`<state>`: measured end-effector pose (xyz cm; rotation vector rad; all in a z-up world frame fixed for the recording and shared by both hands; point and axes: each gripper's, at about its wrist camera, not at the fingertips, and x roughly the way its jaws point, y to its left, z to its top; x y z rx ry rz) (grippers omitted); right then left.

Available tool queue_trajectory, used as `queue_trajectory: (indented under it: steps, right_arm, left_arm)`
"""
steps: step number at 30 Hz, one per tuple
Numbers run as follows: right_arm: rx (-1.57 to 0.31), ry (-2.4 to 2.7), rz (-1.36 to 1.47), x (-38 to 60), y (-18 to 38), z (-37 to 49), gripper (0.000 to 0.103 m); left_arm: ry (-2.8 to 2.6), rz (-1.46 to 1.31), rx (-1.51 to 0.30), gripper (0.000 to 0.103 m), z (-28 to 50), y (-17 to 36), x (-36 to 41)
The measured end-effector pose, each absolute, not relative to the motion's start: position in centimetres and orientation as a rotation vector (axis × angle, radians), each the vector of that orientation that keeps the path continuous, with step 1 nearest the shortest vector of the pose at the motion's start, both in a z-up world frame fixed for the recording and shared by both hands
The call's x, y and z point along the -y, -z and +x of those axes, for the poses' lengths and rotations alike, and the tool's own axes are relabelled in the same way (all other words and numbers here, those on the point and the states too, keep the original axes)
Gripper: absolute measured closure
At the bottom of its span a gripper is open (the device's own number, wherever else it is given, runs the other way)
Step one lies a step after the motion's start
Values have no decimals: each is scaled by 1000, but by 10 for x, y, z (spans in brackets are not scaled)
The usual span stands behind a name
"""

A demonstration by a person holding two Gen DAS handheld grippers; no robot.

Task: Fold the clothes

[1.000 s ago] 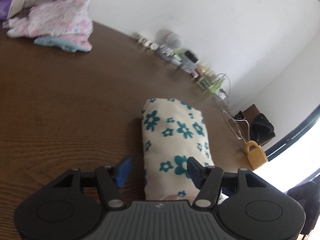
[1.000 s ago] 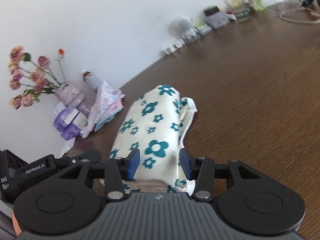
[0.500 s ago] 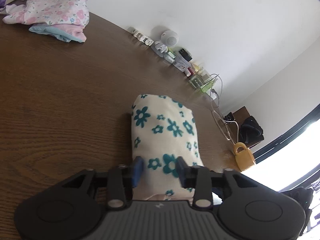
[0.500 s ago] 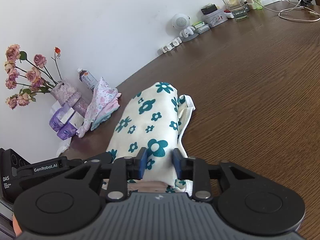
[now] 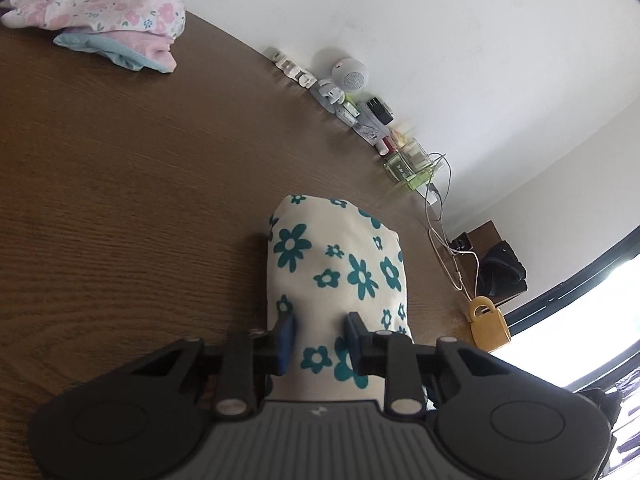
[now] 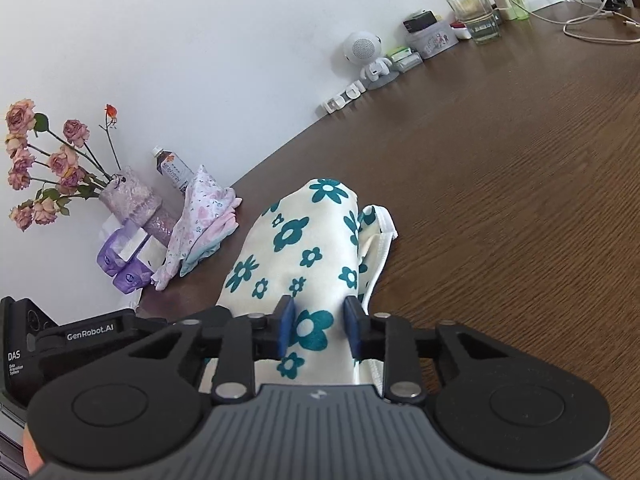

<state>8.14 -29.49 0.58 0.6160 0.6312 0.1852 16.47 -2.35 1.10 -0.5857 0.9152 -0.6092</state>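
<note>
Cream fabric printed with teal flowers makes up the one folded garment (image 5: 340,268) lying on the dark brown wood-grain table (image 5: 120,200), and both grippers are clamped on it. In the left wrist view, the left gripper (image 5: 320,338) pinches a raised ridge of the cloth between its two blue-padded fingers (image 5: 286,338), at the near end of the bundle. In the right wrist view, the right gripper (image 6: 318,330) does the same: its two blue pads (image 6: 352,328) squeeze a fold of the same flowered garment (image 6: 296,248), whose white-edged hem spills out to the right onto the wood.

One second stack of folded clothes, pink-flowered over a pale blue layer (image 5: 112,12), sits well apart at the far edge of the table, beside one lilac vase of dried pink roses (image 6: 132,200) and one clear plastic bottle (image 6: 172,168). Two purple packets (image 6: 120,264) lie in front of the vase. Along the wall stand one round white speaker figure (image 6: 362,46), one drinking glass (image 6: 476,14) and a row of small items too small to count. One yellow mug (image 5: 488,324) stands near the table's right edge, next to a white cable (image 5: 444,256).
</note>
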Motion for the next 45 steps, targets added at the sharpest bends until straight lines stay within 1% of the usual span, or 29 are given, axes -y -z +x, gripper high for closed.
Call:
queue_trajectory:
  steps: [2,3,4,5,6,7,11,14,15,16,17,19,21,23,25,26,27,28,29,33,36,37,38,39,40,42,43,44,45]
  right_arm:
    - [-633,-186,614,295,-5,82,81]
    - [-633,-187,613,295,-5,82,80]
    - [-633,-185,612,296,-5,83,76]
    - [-630,-179,610,297,-7,84,72]
    - [-627,-173,607,299,-9,86,62]
    - [-624,-167,605,300,-11,87,56]
    - [-598,-159,569,303,-21,99,55]
    - [-620,-145,548,299,-23,112,55]
    - [-629,-142,544,297,-22,115,56]
    - [-630,-142,546,297,-21,115,57]
    - [-632,-142,547,296,-20,116,59]
    - [-636,-142,551,296,-17,117,74]
    - [-640,-143,554,295,-15,117,83]
    - [-644,-143,557,295,-12,118,85]
    - [-645,-144,570,295,-11,118,85]
    - [-645,-145,582,297,-11,119,80]
    - [-643,-147,591,299,-11,121,74]
    - [-638,-145,592,301,-13,123,64]
    - [-633,-142,593,303,-15,126,61]
    - [-626,-130,596,307,-21,147,56]
    - [-647,-126,628,309,-19,164,56]
    - [-647,-125,634,309,-18,165,57]
    - [-647,-123,640,310,-18,166,57]
    - [-647,-121,646,310,-17,167,68]
    - [-646,-120,652,310,-16,168,74]
    - [-646,-116,664,311,-15,169,81]
    - [-646,-114,670,312,-15,170,83]
    - [-646,-113,677,312,-14,171,83]
    - [-646,-111,683,312,-13,172,83]
  left_arm:
    - [612,-593,-916,74,165,-10,23]
    - [609,-597,-922,68,166,-10,23]
    - [607,-601,-928,60,169,-12,22]
    - [604,-607,-930,55,173,-14,22]
    - [599,-615,-930,51,177,-15,21]
    - [597,-609,-930,51,180,-15,22]
    - [588,-566,-929,51,192,-16,30]
    - [581,-534,-929,53,201,-17,37]
    - [588,-519,-918,56,201,-17,38]
    - [598,-503,-904,68,201,-17,40]
    - [616,-492,-895,74,200,-17,42]
    - [629,-473,-879,84,198,-20,43]
    - [636,-481,-878,85,198,-20,42]
    - [636,-475,-879,83,199,-20,42]
    - [629,-485,-878,74,200,-23,42]
    - [630,-494,-876,70,202,-23,42]
    - [627,-499,-877,61,205,-23,41]
    - [616,-505,-879,54,209,-23,41]
    - [604,-511,-880,52,212,-23,41]
    - [597,-540,-925,50,232,-17,45]
    - [621,-551,-946,54,242,-13,47]
    - [631,-541,-940,61,243,-13,49]
    - [639,-531,-932,65,243,-13,50]
    - [646,-519,-926,70,242,-13,51]
    - [651,-507,-919,73,242,-14,53]
    - [659,-491,-910,74,240,-15,55]
    - [659,-489,-909,74,240,-15,55]
    - [659,-488,-908,73,240,-16,55]
    - [653,-485,-912,66,241,-16,55]
